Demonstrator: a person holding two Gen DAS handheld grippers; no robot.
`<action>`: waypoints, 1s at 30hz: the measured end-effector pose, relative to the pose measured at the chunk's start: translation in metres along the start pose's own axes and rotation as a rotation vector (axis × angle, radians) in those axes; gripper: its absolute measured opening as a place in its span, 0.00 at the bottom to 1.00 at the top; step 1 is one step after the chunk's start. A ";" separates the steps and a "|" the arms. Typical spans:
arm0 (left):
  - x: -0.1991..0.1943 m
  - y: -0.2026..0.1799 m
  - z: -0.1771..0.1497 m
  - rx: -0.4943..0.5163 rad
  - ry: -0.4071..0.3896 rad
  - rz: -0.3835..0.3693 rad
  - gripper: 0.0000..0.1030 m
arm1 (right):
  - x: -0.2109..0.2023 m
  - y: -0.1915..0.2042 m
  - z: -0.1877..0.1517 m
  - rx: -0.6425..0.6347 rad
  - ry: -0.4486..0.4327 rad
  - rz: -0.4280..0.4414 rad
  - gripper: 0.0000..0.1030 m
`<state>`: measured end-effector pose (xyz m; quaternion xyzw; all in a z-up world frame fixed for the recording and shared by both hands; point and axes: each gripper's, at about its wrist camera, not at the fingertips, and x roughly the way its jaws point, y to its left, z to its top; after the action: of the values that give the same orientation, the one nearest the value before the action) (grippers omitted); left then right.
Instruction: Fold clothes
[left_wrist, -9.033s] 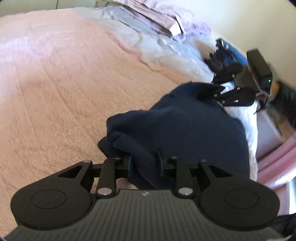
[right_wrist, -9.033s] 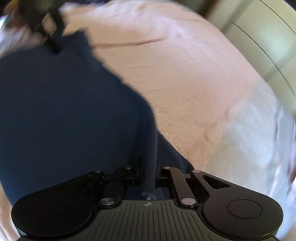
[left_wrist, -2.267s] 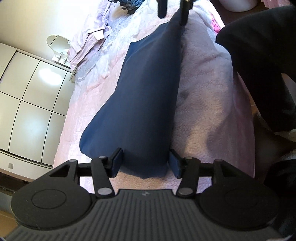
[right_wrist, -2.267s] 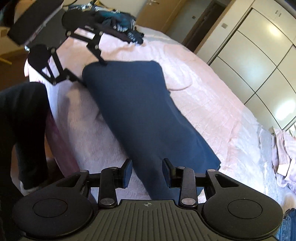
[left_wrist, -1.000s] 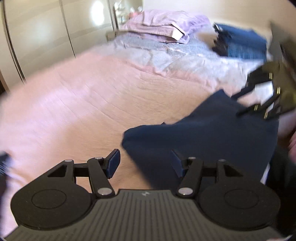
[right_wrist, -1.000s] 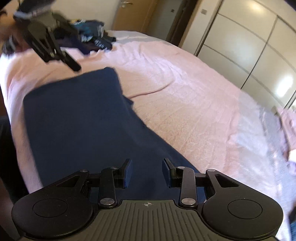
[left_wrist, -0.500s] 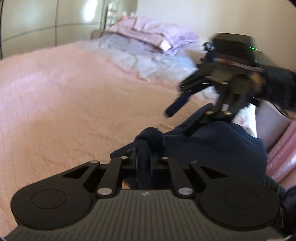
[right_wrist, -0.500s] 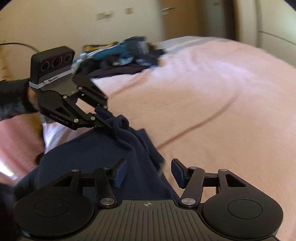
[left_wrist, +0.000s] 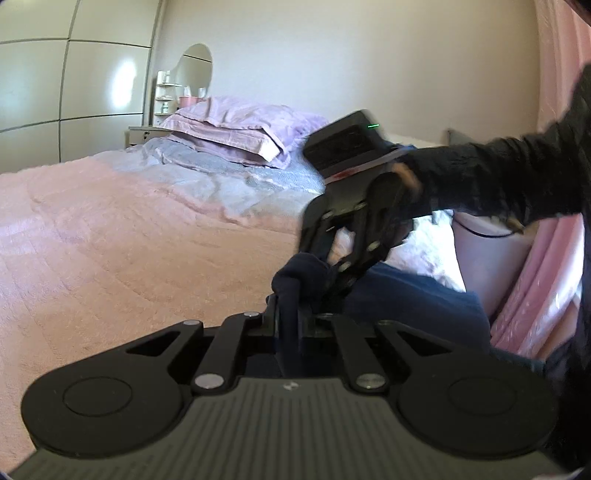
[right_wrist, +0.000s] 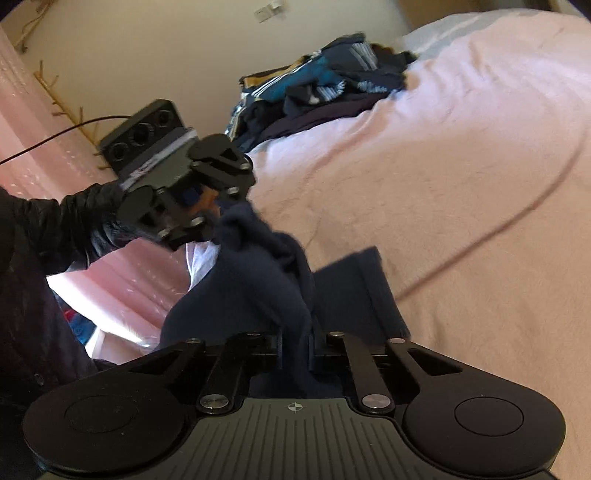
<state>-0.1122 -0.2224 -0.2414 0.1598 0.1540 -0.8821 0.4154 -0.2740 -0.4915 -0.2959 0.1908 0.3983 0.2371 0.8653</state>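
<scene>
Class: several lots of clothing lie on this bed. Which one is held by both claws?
The plain navy garment, pinched by the left claw and right claw. The striped heap lies untouched.

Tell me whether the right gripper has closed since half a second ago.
Yes. The right gripper, open above the pink bedspread then, is now shut on the navy garment.

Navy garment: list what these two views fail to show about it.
- Left wrist view: the navy garment is mostly hidden behind the left tool body.
- Right wrist view: its near part disappears under the right tool.
- Neither view shows what type of garment it is.
</scene>
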 end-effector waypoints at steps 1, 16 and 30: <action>0.005 0.004 0.000 -0.021 0.014 0.017 0.06 | -0.011 0.005 -0.003 0.007 -0.010 -0.040 0.03; 0.050 0.064 -0.024 -0.407 0.245 0.095 0.24 | -0.009 -0.013 -0.014 0.143 -0.062 -0.258 0.62; 0.073 0.054 -0.016 -0.394 0.299 0.277 0.25 | -0.043 0.061 -0.052 0.151 -0.302 -0.536 0.40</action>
<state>-0.1117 -0.2988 -0.2935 0.2237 0.3587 -0.7367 0.5277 -0.3545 -0.4584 -0.2702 0.1758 0.3181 -0.0609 0.9296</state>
